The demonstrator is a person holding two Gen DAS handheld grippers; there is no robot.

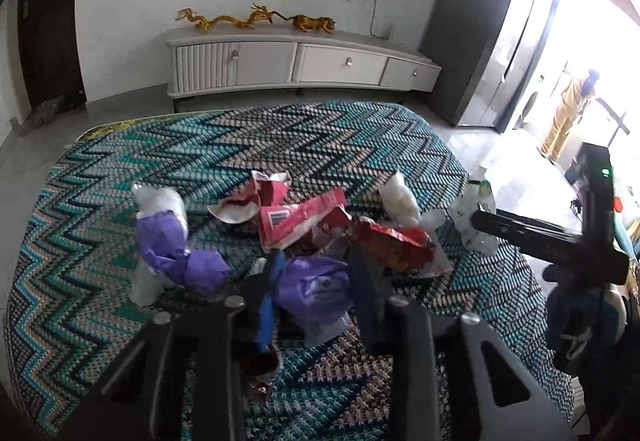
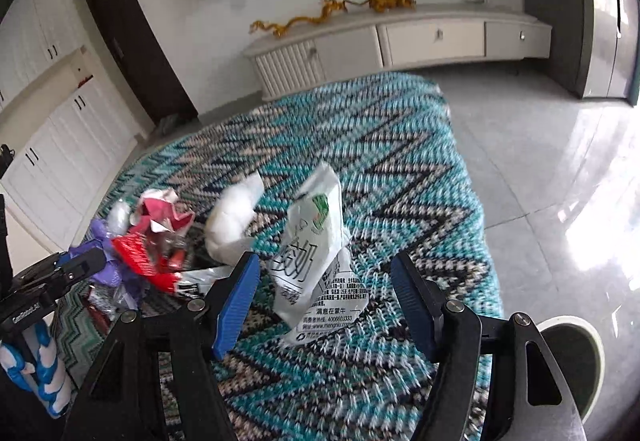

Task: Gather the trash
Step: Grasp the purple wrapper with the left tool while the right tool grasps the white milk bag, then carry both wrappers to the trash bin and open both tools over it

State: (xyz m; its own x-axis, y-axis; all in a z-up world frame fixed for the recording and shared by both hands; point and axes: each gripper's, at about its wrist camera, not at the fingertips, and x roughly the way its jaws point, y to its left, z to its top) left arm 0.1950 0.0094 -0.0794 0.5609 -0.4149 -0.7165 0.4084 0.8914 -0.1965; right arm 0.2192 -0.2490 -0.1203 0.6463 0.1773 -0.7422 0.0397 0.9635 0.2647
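Observation:
Trash lies on a table with a zigzag knit cloth [image 1: 340, 145]. In the left wrist view my left gripper [image 1: 318, 281] is open, its fingers on either side of a crumpled purple wrapper [image 1: 316, 291]. Around it lie another purple wrapper [image 1: 168, 245], red packets [image 1: 304, 219] and a red snack bag [image 1: 394, 243]. In the right wrist view my right gripper [image 2: 324, 301] is open, its blue pads [image 2: 236, 305] flanking a white milk pouch [image 2: 316, 253] that stands on the cloth [image 2: 400, 161]. A white crumpled bag [image 2: 234, 219] lies behind it.
A white TV cabinet [image 1: 296, 61] with gold dragon figures stands against the far wall under a wall TV. A grey tiled floor [image 2: 540, 169] lies right of the table. A round bin rim [image 2: 572, 353] shows at lower right. A person stands in the bright doorway [image 1: 568, 113].

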